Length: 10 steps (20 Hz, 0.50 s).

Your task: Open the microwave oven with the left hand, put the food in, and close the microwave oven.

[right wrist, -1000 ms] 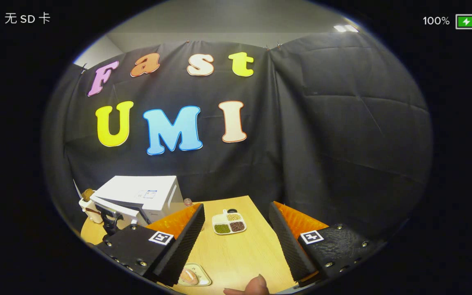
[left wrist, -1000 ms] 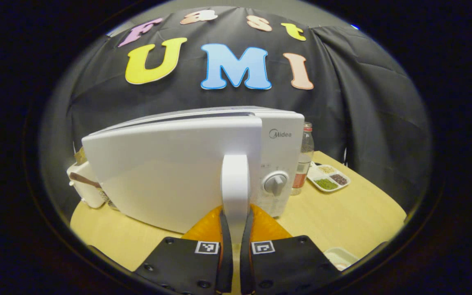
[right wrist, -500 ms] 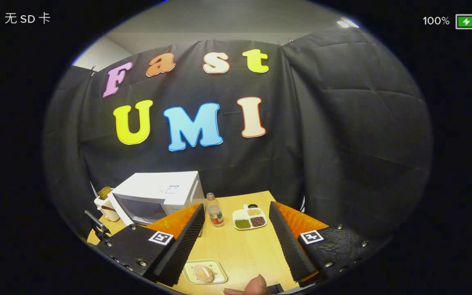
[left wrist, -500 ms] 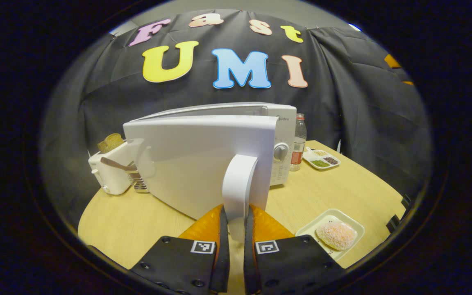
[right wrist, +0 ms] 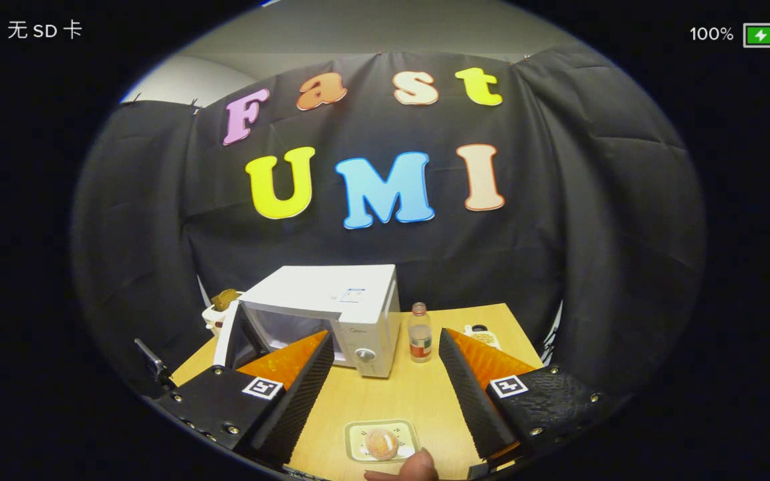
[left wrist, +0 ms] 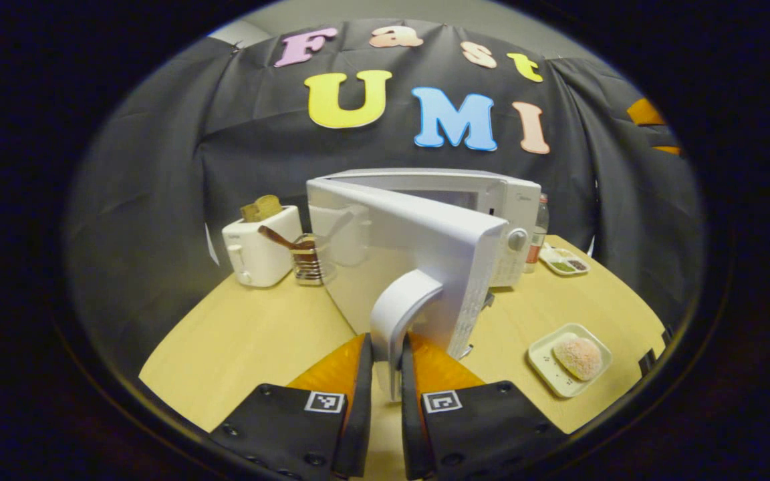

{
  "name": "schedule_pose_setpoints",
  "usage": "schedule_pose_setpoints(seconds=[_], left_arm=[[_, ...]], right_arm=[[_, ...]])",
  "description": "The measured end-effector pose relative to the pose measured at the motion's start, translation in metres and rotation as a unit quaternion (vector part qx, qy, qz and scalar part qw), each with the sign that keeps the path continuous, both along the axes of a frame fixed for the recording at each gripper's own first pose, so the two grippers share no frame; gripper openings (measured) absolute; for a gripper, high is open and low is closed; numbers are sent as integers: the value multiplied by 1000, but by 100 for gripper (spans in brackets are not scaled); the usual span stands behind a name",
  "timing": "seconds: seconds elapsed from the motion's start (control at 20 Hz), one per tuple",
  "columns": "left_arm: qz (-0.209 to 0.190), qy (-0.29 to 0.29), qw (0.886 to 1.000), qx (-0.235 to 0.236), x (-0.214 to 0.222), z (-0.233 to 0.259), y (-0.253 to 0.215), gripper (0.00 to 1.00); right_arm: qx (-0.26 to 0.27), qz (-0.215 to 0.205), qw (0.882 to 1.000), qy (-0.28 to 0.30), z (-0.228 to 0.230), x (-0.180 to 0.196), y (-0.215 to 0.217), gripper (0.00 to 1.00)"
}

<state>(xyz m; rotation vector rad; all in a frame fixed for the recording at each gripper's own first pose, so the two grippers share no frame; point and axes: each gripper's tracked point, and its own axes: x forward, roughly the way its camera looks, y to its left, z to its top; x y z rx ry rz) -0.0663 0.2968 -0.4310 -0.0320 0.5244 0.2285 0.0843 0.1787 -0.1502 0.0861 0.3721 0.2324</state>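
Swung well open since the earlier frame, the microwave door [left wrist: 418,240] is seen in the left gripper view, its handle [left wrist: 402,310] clamped by the left gripper [left wrist: 386,374]; a toaster [left wrist: 258,247] stands behind.

In the right gripper view, the right gripper [right wrist: 385,374] is held spread above the table [right wrist: 392,401], with the food [right wrist: 381,442] on its plate [right wrist: 358,437] near the front edge, apparently a round bun.

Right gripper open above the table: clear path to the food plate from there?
Probably yes. The right gripper is open, the plate with the food lies just below between its fingers, and nothing stands between them.
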Motion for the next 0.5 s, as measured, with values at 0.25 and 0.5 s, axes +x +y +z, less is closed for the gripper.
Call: schedule_pose_setpoints(seconds=[0.25, 0.5], left_arm=[[27, 8, 1000, -2, -21, -3, 33, 46], [50, 10, 998, -23, -38, 3, 55, 49]], right_arm=[[3, 80, 997, 19, -7, 2, 52, 96], [4, 139, 990, 19, -4, -7, 81, 97]])
